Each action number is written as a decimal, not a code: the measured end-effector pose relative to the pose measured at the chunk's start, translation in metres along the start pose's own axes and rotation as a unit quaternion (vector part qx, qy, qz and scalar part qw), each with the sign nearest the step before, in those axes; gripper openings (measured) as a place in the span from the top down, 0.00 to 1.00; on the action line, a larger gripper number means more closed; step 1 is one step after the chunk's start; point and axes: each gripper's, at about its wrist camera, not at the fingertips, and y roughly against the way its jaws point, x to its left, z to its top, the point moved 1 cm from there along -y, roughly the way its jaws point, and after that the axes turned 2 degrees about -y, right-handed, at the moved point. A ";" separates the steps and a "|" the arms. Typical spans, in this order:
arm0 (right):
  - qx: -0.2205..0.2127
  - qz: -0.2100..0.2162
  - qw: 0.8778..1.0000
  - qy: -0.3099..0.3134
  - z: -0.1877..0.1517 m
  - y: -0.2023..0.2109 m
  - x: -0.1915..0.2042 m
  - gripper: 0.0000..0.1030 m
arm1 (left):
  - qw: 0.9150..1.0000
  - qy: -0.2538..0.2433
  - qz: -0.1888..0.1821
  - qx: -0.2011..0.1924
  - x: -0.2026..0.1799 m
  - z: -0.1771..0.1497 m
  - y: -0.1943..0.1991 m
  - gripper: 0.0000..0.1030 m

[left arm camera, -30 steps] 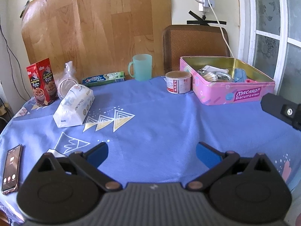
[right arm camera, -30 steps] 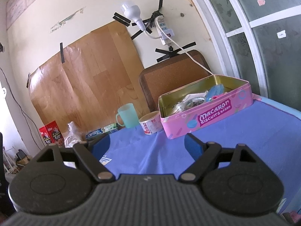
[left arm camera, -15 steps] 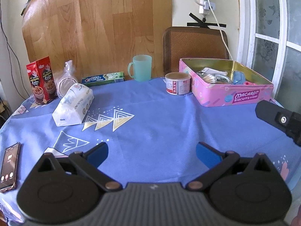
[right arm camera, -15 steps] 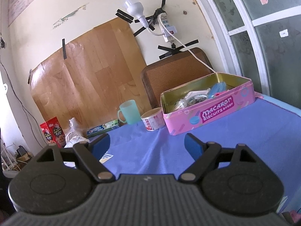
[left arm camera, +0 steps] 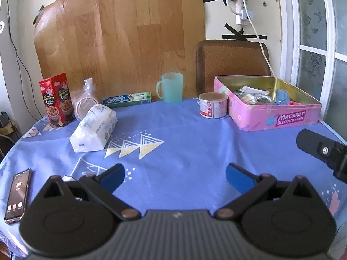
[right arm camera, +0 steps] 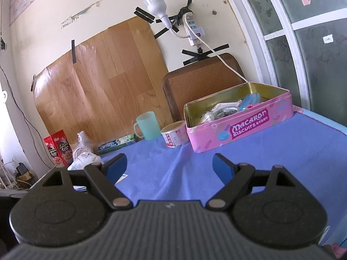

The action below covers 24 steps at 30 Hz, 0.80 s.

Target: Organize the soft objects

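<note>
Hovering over the blue cloth [left arm camera: 184, 130], the left gripper [left arm camera: 174, 176] has its jaws spread wide, empty; right gripper [right arm camera: 169, 165] likewise parted, holding nothing; tissue pack [left arm camera: 94, 127] lies ahead-left of the left fingers, long axis running away and slightly right; left gripper judged nearer; pink tin [left arm camera: 275, 119] sits far right.

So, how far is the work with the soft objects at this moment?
Nothing looks done yet. The tissue pack lies untouched on the blue tablecloth, apart from the pink biscuit tin. In hand: nothing; the left tool and right tool are both open and empty. The whole sorting is left.
</note>
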 end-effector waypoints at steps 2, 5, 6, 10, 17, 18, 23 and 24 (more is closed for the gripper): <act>-0.001 0.000 1.000 -0.001 0.000 0.000 0.000 0.15 | 1.000 -0.003 0.000 0.000 -0.001 0.000 0.000 0.00; -0.002 0.000 1.000 -0.001 0.000 0.001 0.000 0.14 | 1.000 -0.002 -0.003 0.001 0.000 0.000 0.000 0.00; -0.002 0.000 1.000 -0.001 0.000 0.001 0.000 0.14 | 1.000 -0.001 -0.004 0.001 0.000 0.000 0.000 0.00; 0.000 -0.001 1.000 -0.001 -0.001 0.000 0.000 0.14 | 1.000 0.000 -0.001 -0.003 0.002 0.000 0.001 0.00; -0.001 -0.001 1.000 -0.001 -0.001 0.000 0.000 0.14 | 1.000 -0.007 -0.005 0.000 0.001 -0.001 0.000 0.00; -0.001 -0.001 1.000 0.000 -0.001 0.000 0.000 0.14 | 1.000 -0.007 -0.006 0.001 0.001 -0.001 0.000 0.00; -0.007 -0.002 1.000 0.005 -0.003 0.002 0.001 0.14 | 1.000 0.010 -0.013 -0.002 0.008 -0.001 0.001 0.00; -0.008 -0.003 1.000 0.006 -0.004 0.002 0.002 0.14 | 1.000 0.011 -0.011 -0.003 0.008 -0.001 0.001 0.00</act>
